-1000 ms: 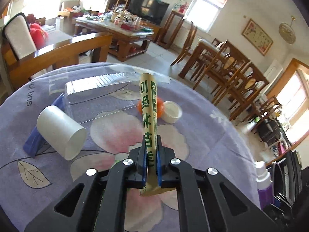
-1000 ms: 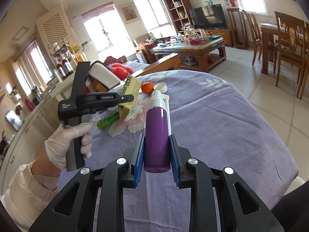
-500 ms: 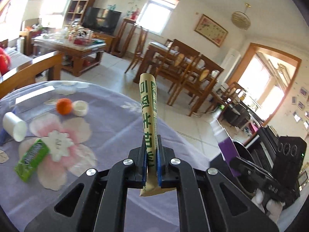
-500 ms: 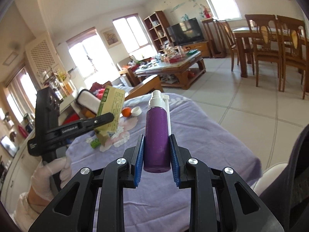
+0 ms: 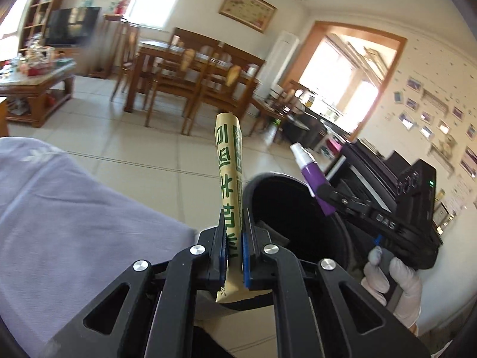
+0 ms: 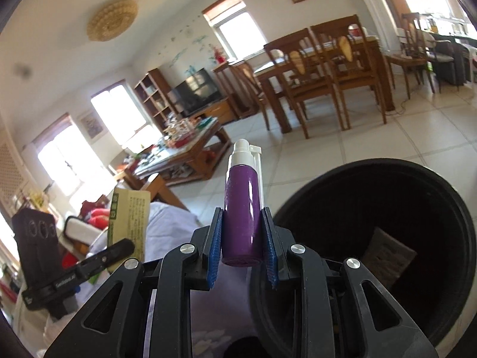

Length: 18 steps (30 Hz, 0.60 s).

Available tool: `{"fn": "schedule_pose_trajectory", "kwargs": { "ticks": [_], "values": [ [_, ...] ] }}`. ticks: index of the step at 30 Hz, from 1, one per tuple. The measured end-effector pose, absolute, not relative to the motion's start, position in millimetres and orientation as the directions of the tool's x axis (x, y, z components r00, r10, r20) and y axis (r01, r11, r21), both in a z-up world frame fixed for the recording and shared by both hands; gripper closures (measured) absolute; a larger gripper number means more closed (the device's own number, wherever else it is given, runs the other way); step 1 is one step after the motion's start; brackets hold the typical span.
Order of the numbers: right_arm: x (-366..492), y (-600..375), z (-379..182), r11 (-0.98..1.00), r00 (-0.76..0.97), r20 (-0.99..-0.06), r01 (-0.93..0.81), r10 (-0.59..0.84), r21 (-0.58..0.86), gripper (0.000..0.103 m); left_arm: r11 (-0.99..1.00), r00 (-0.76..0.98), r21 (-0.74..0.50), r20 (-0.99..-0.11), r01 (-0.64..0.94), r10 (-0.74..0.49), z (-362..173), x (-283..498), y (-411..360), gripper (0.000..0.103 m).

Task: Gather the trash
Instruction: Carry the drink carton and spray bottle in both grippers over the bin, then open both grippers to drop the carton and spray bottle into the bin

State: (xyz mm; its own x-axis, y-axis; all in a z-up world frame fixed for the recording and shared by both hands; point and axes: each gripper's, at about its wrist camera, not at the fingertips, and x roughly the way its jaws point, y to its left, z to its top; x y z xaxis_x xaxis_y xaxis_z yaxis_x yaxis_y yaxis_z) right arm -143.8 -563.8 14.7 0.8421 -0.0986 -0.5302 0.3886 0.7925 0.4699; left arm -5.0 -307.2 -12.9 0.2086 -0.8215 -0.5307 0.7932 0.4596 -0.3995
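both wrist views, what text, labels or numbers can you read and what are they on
"DAS": partly hidden white letters on the right tongs, seen from the left wrist.
Large green Chinese characters on the yellow-green packet in the left tongs: too distorted to transcribe.
Fine print on the packet's flat face: too small.
White label on the left tongs' finger: blurred.
Purple spray bottle: none visible.

glossy purple plastic bottle [image 6: 241, 208], matt paper carton [image 5: 230, 179], smooth black plastic bin [image 6: 372, 176], lilac cloth [image 5: 74, 208].

Green Chinese characters on flattened carton [image 5: 230, 176] — unreadable, "DAS" on right gripper [image 5: 337, 197]
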Motion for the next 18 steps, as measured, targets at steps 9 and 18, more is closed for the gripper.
{"fn": "schedule_pose_trajectory", "kwargs": {
  "ticks": [9, 18],
  "values": [
    [-180.0, -621.7, -31.5, 0.669, 0.710, -0.663, 0.613, -0.235, 0.420, 0.077, 0.335, 0.005, -0.467, -0.577, 0.818, -0.816, -52.7, -35.4, -399.1, 0.094],
    [-178.9, -638.1, -56.7, 0.647, 0.677, -0.703, 0.640, -0.220, 0.414, 0.077, 0.369, -0.010, -0.449, -0.646, 0.813, -0.763, -78.1, -37.9, -416.9, 0.091]
  ]
}}
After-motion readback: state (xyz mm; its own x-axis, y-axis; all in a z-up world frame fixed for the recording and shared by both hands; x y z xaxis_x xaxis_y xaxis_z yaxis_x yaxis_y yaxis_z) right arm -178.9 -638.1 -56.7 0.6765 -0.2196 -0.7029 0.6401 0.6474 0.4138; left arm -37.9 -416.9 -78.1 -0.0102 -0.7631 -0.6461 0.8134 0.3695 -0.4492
